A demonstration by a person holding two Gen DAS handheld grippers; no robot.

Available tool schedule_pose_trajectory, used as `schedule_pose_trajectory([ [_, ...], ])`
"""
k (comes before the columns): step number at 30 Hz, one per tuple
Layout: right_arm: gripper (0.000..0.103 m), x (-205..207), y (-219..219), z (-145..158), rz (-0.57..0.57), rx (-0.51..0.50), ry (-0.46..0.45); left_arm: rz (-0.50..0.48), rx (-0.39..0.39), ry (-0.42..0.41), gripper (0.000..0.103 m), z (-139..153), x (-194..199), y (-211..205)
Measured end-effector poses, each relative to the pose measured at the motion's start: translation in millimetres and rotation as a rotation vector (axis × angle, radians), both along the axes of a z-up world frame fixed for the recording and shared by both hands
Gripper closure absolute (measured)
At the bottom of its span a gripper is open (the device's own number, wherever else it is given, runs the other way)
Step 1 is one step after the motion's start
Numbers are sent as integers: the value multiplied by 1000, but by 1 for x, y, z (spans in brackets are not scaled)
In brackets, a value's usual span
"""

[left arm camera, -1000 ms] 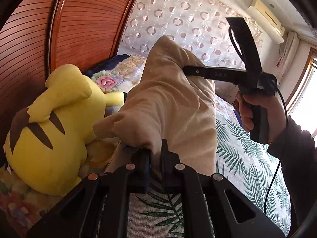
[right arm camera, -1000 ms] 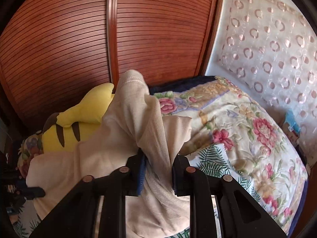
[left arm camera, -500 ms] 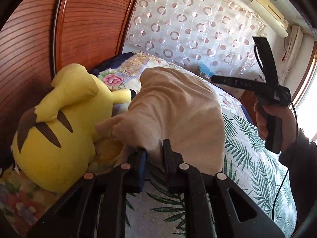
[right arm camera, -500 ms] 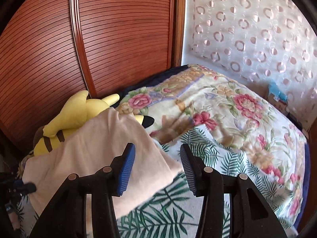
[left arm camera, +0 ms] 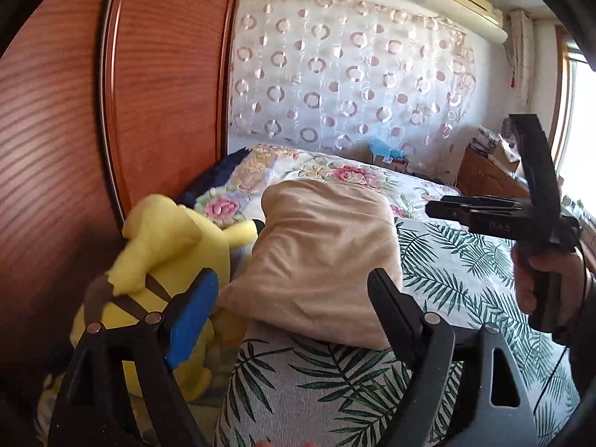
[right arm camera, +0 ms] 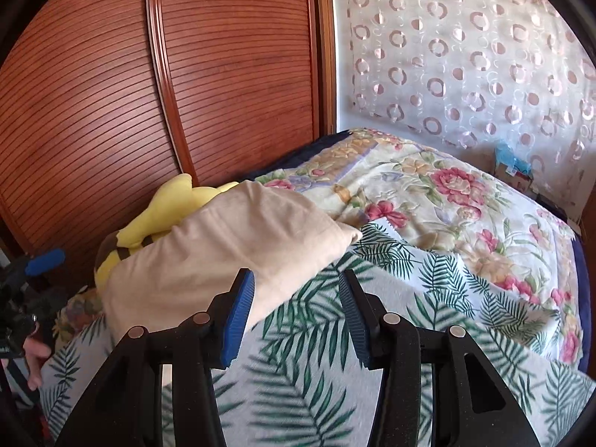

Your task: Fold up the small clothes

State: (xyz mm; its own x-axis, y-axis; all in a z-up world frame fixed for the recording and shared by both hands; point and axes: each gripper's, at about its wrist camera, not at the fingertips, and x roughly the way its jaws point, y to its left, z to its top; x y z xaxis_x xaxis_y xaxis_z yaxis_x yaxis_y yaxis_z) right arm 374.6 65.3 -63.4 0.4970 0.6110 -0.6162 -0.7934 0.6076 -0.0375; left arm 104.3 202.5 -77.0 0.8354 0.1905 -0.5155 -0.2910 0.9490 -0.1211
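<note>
Risk of fold slumping: garment (left arm camera: 324,257) loose against plush (left arm camera: 164,260), left gripper (left arm camera: 287,309) opening wide, right gripper (right arm camera: 296,309) half-open, both empty.

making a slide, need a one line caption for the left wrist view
Left gripper opening its fingers clear of the folded beige cloth garment on the palm-leaf print bedsheet, beside a yellow plush toy.

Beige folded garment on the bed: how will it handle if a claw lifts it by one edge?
The beige garment is probably floppy: it lies in soft, rounded folds on the leaf-print bedspread, so lifting one edge would likely undo the fold. It looks light and thin. The matte knit seems unlikely to slip from ribbed pads.
</note>
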Motion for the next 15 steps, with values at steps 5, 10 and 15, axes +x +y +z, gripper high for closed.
schedule_pose_trajectory([
  [5,54,-40,-36,7,-30,36,-22,-18,50,-18,20,15,-7,-18],
  [10,54,-82,-71,15,-76,50,-63,-74,56,-32,20,23,-10,-38],
  [15,43,-122,-105,25,-110,84,-78,-122,65,-43,20,30,-11,-61],
])
